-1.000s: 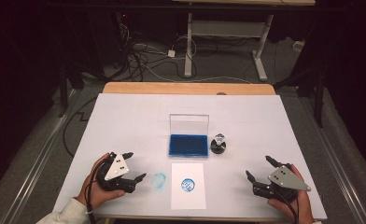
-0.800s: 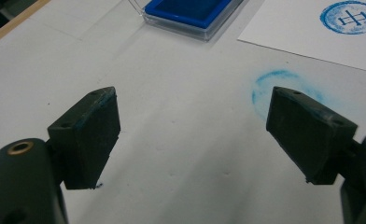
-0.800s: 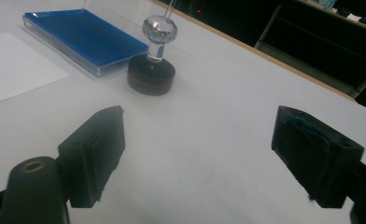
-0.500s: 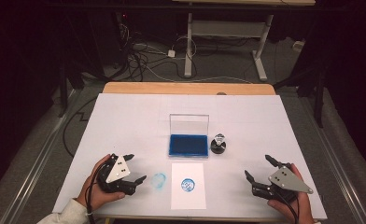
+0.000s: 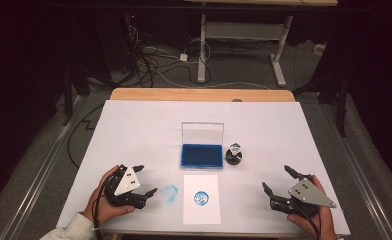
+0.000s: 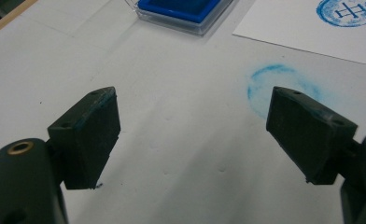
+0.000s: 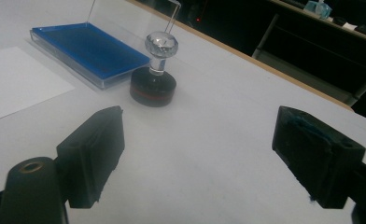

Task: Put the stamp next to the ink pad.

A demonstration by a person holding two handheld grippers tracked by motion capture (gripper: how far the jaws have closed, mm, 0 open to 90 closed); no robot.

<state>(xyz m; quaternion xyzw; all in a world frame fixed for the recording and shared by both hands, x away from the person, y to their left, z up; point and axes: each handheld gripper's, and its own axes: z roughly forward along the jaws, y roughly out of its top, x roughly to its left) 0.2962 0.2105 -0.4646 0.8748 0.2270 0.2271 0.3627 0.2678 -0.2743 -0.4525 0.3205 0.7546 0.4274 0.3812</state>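
— Blue ink pad (image 5: 201, 155) is seen mid-bench, stamp (image 5: 233, 154) at its 3 o'clock, paper (image 5: 201, 198) at 6.
— Left claw (image 5: 146, 180) and right claw (image 5: 275, 180) are held apart, nothing gripped.

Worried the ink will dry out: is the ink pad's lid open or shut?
Open. The ink pad has its clear lid standing upright behind the exposed blue pad.

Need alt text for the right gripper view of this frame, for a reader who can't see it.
The right gripper holds its two black jaws wide apart and empty above a white table. Beyond them, a round stamp with a clear faceted knob stands upright beside an open blue ink pad, with a white sheet of paper at left.
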